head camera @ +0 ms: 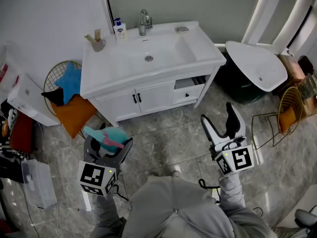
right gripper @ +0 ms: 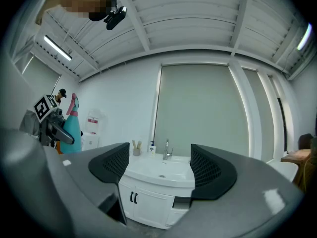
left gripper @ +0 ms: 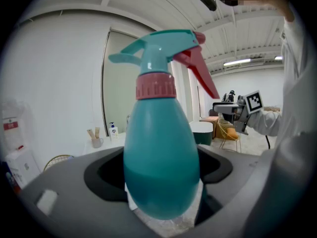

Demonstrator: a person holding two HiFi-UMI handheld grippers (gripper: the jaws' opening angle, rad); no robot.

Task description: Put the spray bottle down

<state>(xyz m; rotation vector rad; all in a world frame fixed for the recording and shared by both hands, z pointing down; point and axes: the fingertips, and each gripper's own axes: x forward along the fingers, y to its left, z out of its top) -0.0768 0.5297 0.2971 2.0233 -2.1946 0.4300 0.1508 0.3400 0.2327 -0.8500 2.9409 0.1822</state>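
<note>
Left gripper (head camera: 109,145) tight on teal spray bottle (head camera: 100,133), right gripper (head camera: 218,115) spread and empty, both before the sink cabinet (head camera: 153,97).

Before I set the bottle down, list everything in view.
spray bottle: 1, teal, held at lower left
sink cabinet: 1, white, against the wall ahead
faucet: 1, chrome, back of sink
soap bottle: 1, white, left of faucet
cup: 1, beige, counter's rear left corner
star cushion: 1, blue, left of cabinet
square cushion: 1, orange, beside star cushion
round table: 1, white, right
left gripper: 1, grey, shut on spray bottle
right gripper: 1, grey, open, empty
</note>
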